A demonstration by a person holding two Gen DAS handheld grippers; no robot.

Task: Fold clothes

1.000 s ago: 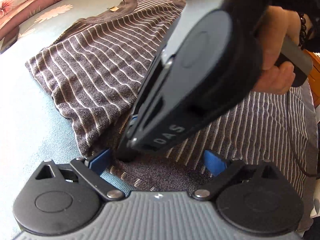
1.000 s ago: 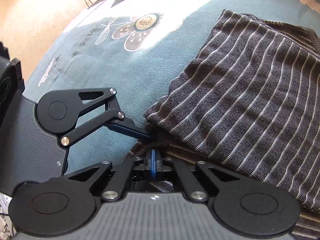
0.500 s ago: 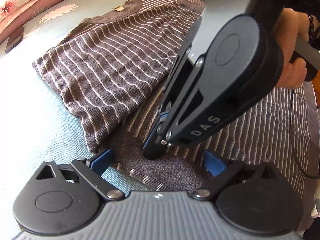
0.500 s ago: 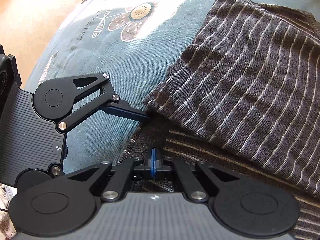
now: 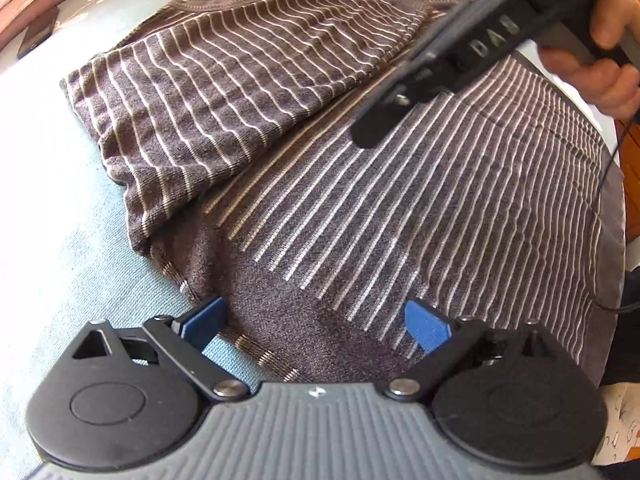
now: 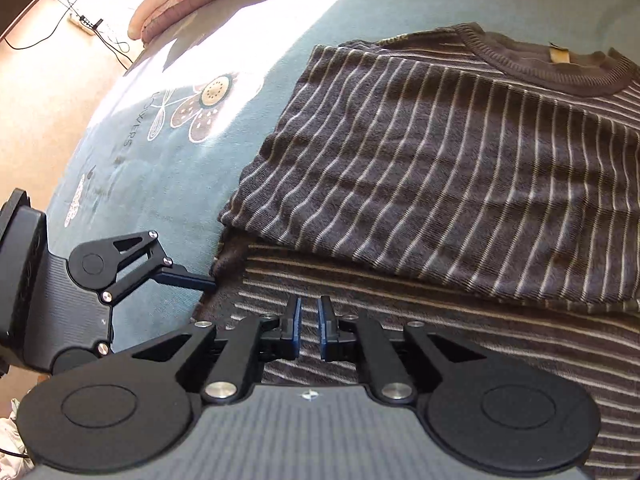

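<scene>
Right tool (image 6: 309, 330) opening, nothing between its pads; left tool (image 5: 316, 320) spread over striped sweater (image 5: 248, 92).

Grey striped sweater (image 5: 400, 208), one side folded over, flat on bedspread

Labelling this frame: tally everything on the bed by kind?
Brown striped knit sweater: 1
Dark flat phone: 1
Black two-finger claws, left and right: 2
Total: 4
</scene>
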